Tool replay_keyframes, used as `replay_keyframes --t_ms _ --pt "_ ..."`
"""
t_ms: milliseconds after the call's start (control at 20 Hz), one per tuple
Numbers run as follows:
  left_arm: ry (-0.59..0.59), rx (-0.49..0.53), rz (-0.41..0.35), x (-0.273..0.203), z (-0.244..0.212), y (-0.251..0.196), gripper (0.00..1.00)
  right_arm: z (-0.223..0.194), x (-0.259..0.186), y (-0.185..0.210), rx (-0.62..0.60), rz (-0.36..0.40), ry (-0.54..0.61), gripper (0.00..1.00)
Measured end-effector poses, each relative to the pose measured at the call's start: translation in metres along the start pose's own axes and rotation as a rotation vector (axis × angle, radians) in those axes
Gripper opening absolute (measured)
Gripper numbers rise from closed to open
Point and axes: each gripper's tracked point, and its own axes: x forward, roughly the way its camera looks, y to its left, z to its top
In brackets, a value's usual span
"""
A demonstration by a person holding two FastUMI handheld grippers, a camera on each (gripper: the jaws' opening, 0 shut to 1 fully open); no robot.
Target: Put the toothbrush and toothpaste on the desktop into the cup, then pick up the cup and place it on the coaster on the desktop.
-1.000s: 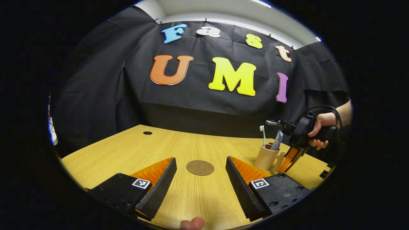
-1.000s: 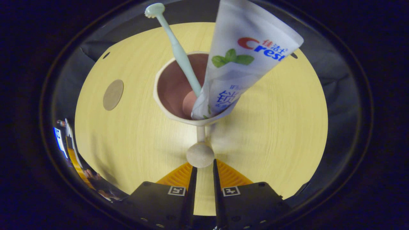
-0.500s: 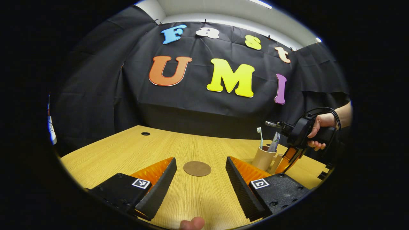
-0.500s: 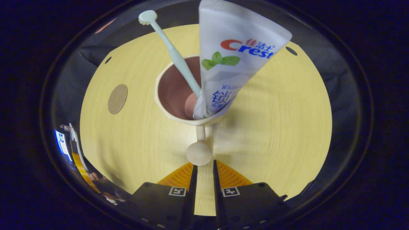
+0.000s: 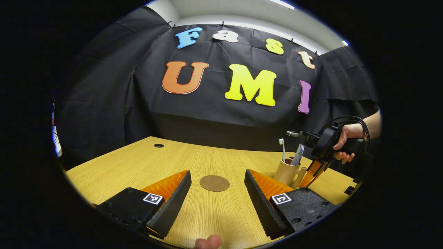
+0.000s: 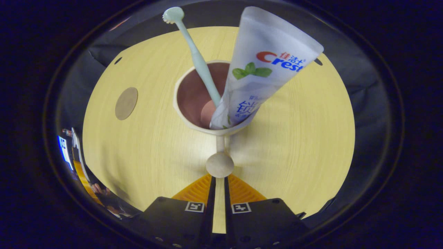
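A beige cup (image 6: 193, 114) stands on the wooden desk, seen from above in the right gripper view. A pale green toothbrush (image 6: 197, 58) and a white toothpaste tube (image 6: 266, 76) lean inside it. My right gripper (image 6: 219, 179) is shut on the cup's handle, just under its ball knob (image 6: 219, 165). The left gripper view shows the cup (image 5: 286, 173) at the right with the right gripper (image 5: 304, 176) beside it, held by a hand (image 5: 346, 138). My left gripper (image 5: 217, 174) hovers open over the desk, with the round brown coaster (image 5: 214, 183) ahead between its fingers.
The coaster (image 6: 126, 103) lies left of the cup on the desk (image 6: 155, 155). Cable holes (image 5: 159, 145) sit near the desk's far edge. The black cloth wall rises behind. A fingertip (image 5: 207, 241) shows at the bottom edge.
My right gripper's fingers have drawn closer together around the cup's handle. The cup has shifted slightly in its view. The left gripper has barely moved.
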Motion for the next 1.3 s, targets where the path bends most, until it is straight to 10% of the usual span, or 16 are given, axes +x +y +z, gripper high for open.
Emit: replay_keyframes --t_ms 400,500,600,1300 --pt "0.004 -0.006 0.001 0.000 0.000 0.003 0.98 0.005 0.002 0.003 0.067 0.043 0.004 0.12" --pt "0.003 -0.008 0.002 0.001 0.000 0.002 0.98 0.005 0.006 0.004 0.054 0.039 -0.001 0.56" --pt "0.006 -0.015 -0.002 0.001 -0.001 0.002 0.98 0.011 0.004 0.005 0.063 0.045 -0.016 0.72" --pt "0.044 -0.023 0.000 0.016 -0.015 0.014 0.98 0.062 0.006 0.003 0.034 0.025 -0.039 0.94"
